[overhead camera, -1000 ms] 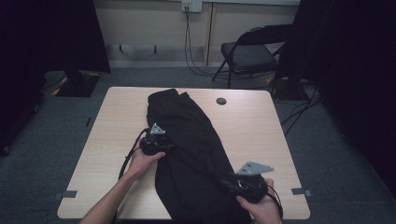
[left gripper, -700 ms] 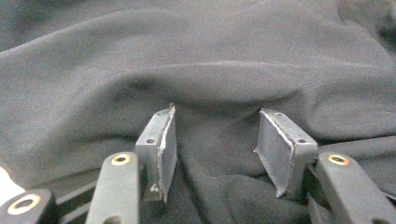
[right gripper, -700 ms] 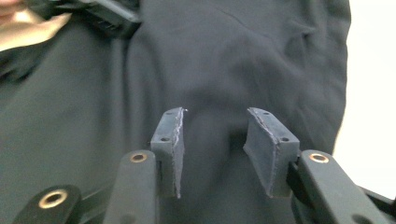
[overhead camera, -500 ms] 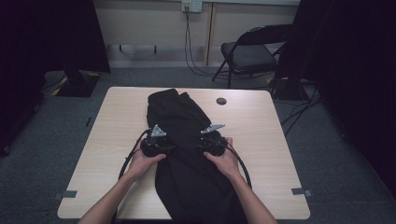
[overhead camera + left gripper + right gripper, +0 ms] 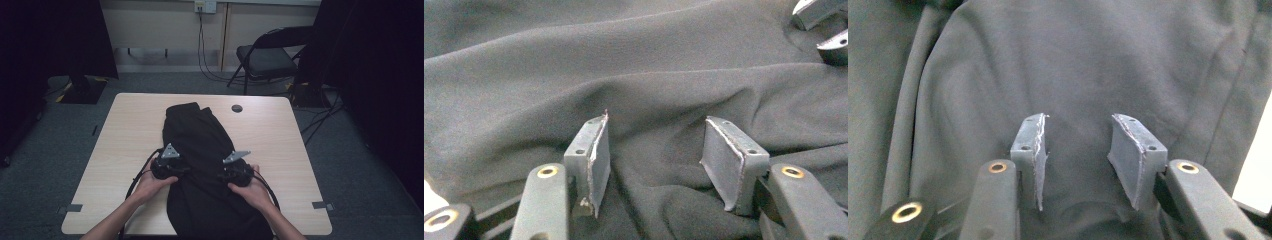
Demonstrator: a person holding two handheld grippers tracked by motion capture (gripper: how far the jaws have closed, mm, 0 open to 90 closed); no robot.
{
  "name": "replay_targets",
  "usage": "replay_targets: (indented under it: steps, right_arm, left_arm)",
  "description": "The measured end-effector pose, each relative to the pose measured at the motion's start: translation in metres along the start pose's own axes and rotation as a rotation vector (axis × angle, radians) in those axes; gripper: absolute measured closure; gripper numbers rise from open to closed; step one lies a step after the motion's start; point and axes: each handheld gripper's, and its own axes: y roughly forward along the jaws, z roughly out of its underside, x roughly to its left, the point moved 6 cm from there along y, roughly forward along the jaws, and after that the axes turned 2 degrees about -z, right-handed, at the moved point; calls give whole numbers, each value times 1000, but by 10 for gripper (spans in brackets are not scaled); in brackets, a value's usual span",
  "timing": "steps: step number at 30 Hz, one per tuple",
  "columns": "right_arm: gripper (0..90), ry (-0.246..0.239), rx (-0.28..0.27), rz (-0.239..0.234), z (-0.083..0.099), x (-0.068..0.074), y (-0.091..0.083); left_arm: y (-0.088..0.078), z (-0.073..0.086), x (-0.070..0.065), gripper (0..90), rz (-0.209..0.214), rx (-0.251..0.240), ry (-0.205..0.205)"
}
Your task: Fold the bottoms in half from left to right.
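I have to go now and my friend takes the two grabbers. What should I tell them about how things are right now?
Left tool: jaws apart and have just been opening; dark cloth lies between them but nothing is pinched.
Right tool: jaws apart over the cloth, no grip.
The black garment lies lengthwise down the middle of the table, its near end hanging over the edge by the person. Both tools rest on it, one at each side, about halfway along.
Done: the garment is laid out roughly straight, with wrinkles.
Left: probably take hold of both sides and fold or smooth it; no fold is started.
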Motion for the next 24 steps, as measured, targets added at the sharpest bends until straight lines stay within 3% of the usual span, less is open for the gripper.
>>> replay_targets:
  steps: [1, 4, 5, 6, 7, 8, 9, 10, 11, 12, 13, 14, 15, 16, 18, 19, 20, 21, 22, 24]
  right_arm:
    - [563, -23, 0, -1, 16, 17, -12]
    - [551, -33, 19, -23, 30, 35, -24]
    - [546, -42, 38, -46, 44, 54, -37]
    - [546, -42, 38, -46, 44, 54, -37]
    - [540, -32, 45, -58, 51, 62, -42]
    - [513, -28, 55, -77, 57, 70, -49]
    - [499, -58, 50, -73, 59, 73, -55]
    - [498, -57, 18, -57, 55, 71, -60]
    - [498, -23, -52, -37, 41, 56, -66]
    - [498, -23, -52, -37, 41, 56, -66]
    - [498, -7, -85, -19, 34, 47, -67]
    - [503, 49, -144, 29, 10, 15, -62]
    - [508, 61, -157, 48, 3, 4, -57]
    - [508, 61, -157, 48, 3, 4, -57]
    - [523, 78, -163, 113, -17, -26, -38]
    - [526, 98, -169, 117, -26, -37, -29]
    - [521, 123, -180, 116, -42, -51, -11]
    - [521, 123, -180, 116, -42, -51, -11]
    - [515, 125, -181, 109, -48, -54, -5]
    - [505, 136, -148, 110, -58, -60, 12]
  left_arm:
    - [-7, 5, -17, 446, 46, 21, 21]
    - [-17, 11, -35, 450, 104, 55, 43]
    - [-26, 15, -48, 465, 152, 95, 51]
    - [-26, 15, -48, 493, 152, 95, 51]
    - [-31, 17, -57, 493, 179, 109, 65]
    - [-36, 15, -62, 493, 207, 92, 70]
    - [-40, 11, -63, 503, 224, 73, 65]
    - [-42, 7, -62, 504, 222, 56, 62]
    - [-43, -5, -54, 504, 197, 20, 48]
    - [-43, -5, -54, 504, 197, 20, 48]
    - [-41, -13, -46, 504, 169, 3, 30]
    - [-35, -24, -32, 509, 134, -19, 5]
    - [-30, -29, -25, 509, 119, -22, -12]
    - [-30, -29, -25, 508, 119, -22, -12]
    - [-14, -32, -8, 508, 56, -2, -35]
    - [-10, -32, -3, 508, 44, -3, -51]
    - [2, -26, 3, 507, 39, 33, -66]
    - [2, -26, 3, 504, 39, 33, -66]
    - [9, -20, 3, 504, 40, 65, -50]
    - [10, -16, 1, 489, 37, 58, -33]
